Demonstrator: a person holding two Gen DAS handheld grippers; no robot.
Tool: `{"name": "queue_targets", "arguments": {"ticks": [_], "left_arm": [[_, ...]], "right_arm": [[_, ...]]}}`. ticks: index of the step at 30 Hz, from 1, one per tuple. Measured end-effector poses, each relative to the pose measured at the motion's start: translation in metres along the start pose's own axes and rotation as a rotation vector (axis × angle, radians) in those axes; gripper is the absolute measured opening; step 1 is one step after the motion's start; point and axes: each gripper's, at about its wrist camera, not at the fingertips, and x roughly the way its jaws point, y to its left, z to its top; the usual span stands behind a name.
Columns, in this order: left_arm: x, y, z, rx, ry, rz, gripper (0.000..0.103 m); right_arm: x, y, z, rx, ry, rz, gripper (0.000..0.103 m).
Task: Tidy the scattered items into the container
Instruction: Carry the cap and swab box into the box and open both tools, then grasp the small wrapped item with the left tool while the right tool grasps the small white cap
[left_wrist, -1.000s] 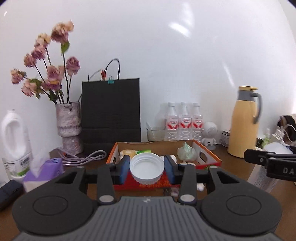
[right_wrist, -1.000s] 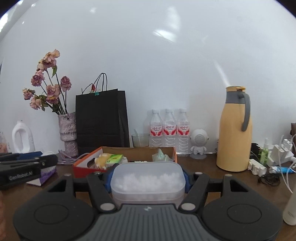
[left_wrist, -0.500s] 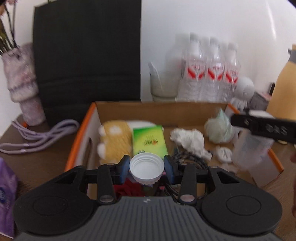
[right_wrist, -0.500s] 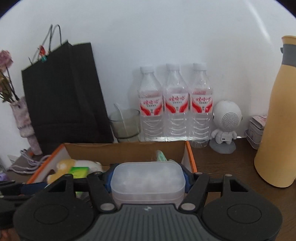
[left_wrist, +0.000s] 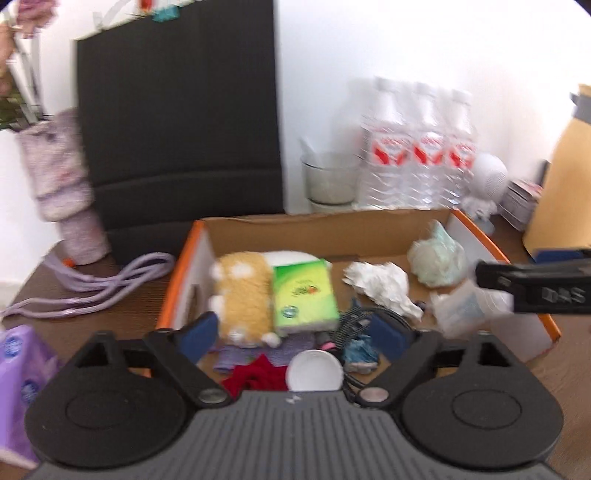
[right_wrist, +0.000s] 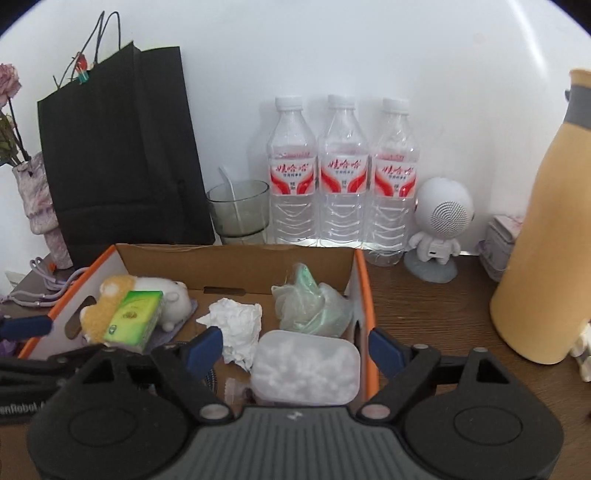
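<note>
We read little: "D&S" in grey letters on the black bar of the right gripper (left_wrist: 535, 288), off to the right of our left claw; red-and-white labels with Chinese script, too small to read, on the three water bottles (right_wrist: 343, 177) beyond our right claw.

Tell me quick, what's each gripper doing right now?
Left gripper: open, jaws just opened, round white plastic lid loose below.
Right gripper: open, jaws just opened, clear plastic tub of cotton balls released.

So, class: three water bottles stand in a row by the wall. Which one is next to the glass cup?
The leftmost water bottle: it stands beside the glass cup, while the far-end one neighbours the white robot figurine.
</note>
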Motion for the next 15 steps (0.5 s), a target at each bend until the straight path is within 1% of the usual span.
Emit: {"name": "queue_targets", "arguments": {"ticks": [2, 5, 7, 9, 10, 12, 13, 15], "left_arm": [[-0.007, 0.001, -0.002, -0.008, 0.007, 0.011, 0.098], [-0.021, -0.001, -0.007, 0.013, 0.035, 0.025, 0.098], [-0.033, -0.005, -0.009, 0.03, 0.024, 0.038, 0.103], [-0.047, -0.008, -0.011, 0.035, 0.0, 0.045, 0.103], [-0.052, -0.009, -0.013, 0.035, 0.001, 0.047, 0.103], [-0.063, -0.01, -0.018, 0.028, 0.016, 0.058, 0.103], [-0.07, -0.01, -0.022, 0.022, 0.011, 0.061, 0.103], [-0.088, -0.007, -0.034, 0.013, -0.028, 0.056, 0.103]], "right_arm": [[-0.011, -0.001, 0.001, 0.005, 0.039, -0.028, 0.088], [-0.034, -0.005, -0.005, 0.026, 0.031, -0.015, 0.088], [-0.045, -0.007, -0.01, 0.04, 0.04, 0.006, 0.088], [-0.055, -0.009, -0.015, 0.052, 0.056, 0.02, 0.088], [-0.06, -0.009, -0.018, 0.055, 0.066, 0.025, 0.088], [-0.071, -0.009, -0.025, 0.055, 0.082, 0.022, 0.088], [-0.076, -0.009, -0.029, 0.051, 0.09, 0.016, 0.088], [-0.087, -0.01, -0.039, 0.038, 0.112, 0.001, 0.088]]}}
